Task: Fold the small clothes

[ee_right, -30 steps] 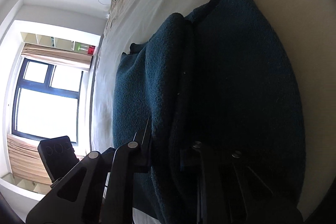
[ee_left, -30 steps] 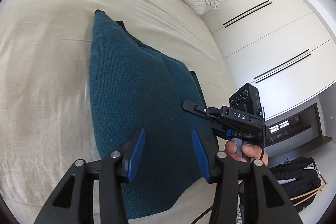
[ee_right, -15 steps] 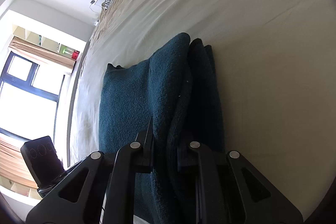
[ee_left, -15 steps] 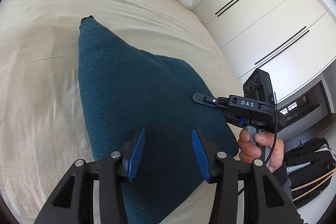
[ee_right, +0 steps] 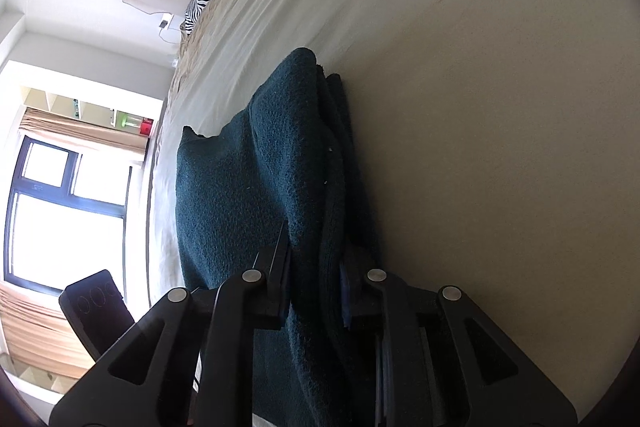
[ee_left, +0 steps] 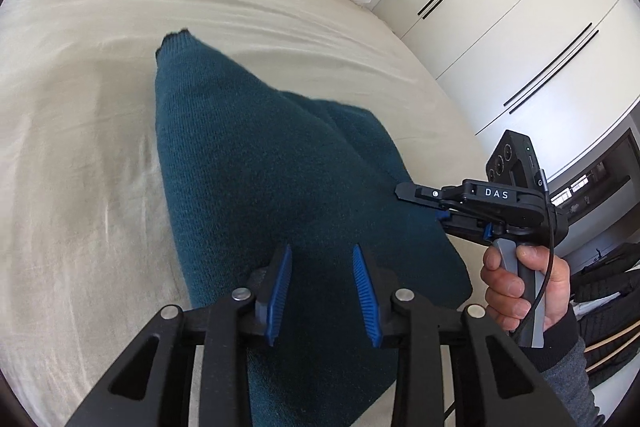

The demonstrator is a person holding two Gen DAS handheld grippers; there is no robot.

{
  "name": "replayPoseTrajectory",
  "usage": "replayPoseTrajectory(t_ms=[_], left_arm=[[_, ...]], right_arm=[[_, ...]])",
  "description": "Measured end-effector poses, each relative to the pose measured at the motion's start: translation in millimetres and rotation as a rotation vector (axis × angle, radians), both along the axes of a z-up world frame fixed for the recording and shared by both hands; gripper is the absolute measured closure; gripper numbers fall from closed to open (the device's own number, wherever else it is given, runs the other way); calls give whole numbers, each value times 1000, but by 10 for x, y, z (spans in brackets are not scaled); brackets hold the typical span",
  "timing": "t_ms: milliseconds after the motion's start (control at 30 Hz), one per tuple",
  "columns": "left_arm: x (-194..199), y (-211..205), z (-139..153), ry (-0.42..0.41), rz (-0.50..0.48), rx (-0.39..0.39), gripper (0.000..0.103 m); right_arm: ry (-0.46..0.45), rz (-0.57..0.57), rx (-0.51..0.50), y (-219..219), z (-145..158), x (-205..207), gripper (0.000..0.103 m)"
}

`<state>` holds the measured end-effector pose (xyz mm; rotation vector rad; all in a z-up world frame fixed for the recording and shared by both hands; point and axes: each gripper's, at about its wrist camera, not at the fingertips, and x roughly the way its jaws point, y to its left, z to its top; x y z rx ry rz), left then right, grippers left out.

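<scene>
A: Item, sweater (ee_left: 280,187)?
B: Teal knit, folded, lying on the bed (ee_left: 80,147).
A: Left gripper (ee_left: 322,291)?
B: I see it over the knit, jaws just narrowed, nothing pinched.
A: Right gripper (ee_right: 314,279)?
B: My hand (ee_left: 520,287) holds it; jaws just eased, folded edge between them, grip unclear.

left gripper (ee_left: 322,291): jaws have just been closing, blue pads nearer each other, nothing pinched, teal sweater (ee_left: 280,187) lies beyond and below them | right gripper (ee_right: 316,287): jaws have just been opening, folded sweater edge between them now bunched narrower | sweater: far flap gone from beyond right jaws, more bedsheet (ee_right: 480,147) bare
</scene>
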<state>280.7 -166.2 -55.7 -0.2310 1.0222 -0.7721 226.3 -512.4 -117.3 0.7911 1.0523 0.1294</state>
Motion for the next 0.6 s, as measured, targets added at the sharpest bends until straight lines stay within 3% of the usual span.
replayPoseTrajectory(t_ms=[100,267,333,367,400,433,467,533,600], left_arm=[[122,6,142,-61,15,20,64],[544,-102,110,-97,64,94,64],[647,-169,23,-126,75,169,64],[695,-214,-77,-100,74,184,64],[739,-235,-189,-72,72,190,64],[750,-248,-259,-76,70,195,64],[737,-280,-294,-102,65,212,64],[691,-383,-303,-153,51,261,63],[681,-408,-280,-163,51,274,62]], right_arm=[[-68,-14,-137,146,437,-37,79],[-159,115,-98,466,785,193,79],[-152,143,-95,565,729,350,79],[-131,139,-82,561,640,432,79],[-95,125,-83,539,519,516,79],[-48,97,-113,493,367,573,80],[-38,90,-82,439,212,640,80],[-83,74,8,322,55,613,84],[-96,60,33,224,46,518,84]])
